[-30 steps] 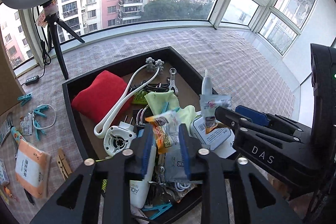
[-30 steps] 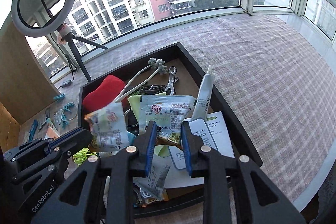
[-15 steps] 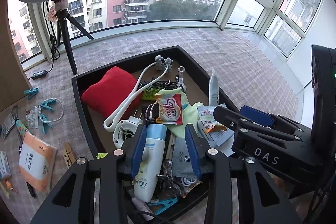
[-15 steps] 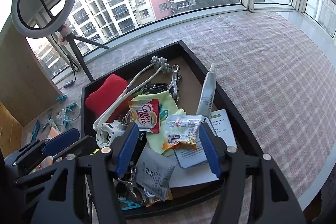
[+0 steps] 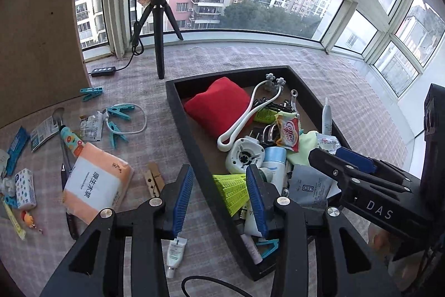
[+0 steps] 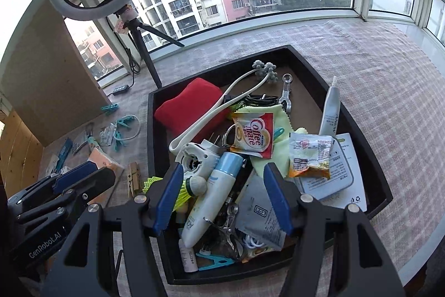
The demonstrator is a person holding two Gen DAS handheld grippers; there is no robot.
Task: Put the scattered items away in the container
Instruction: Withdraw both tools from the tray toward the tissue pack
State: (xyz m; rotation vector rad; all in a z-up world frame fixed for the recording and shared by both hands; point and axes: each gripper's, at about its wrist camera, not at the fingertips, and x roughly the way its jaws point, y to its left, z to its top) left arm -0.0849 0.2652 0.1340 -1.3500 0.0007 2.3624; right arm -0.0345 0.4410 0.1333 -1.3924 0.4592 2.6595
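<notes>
Hovering above the black tray [image 6: 370, 130], both tools, left tool [image 5: 219, 196] and right tool [image 6: 222, 196], gape empty.

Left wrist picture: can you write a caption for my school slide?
Open left gripper hangs over the black tray's rim, with an orange tissue pack and blue clips still scattered on the checked cloth.

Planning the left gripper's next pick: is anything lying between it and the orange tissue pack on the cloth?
Nothing visible does. The left gripper is open and empty, the orange-and-white tissue pack lies uncovered left of it; only a wooden clothespin sits nearby, beside the path.
</notes>
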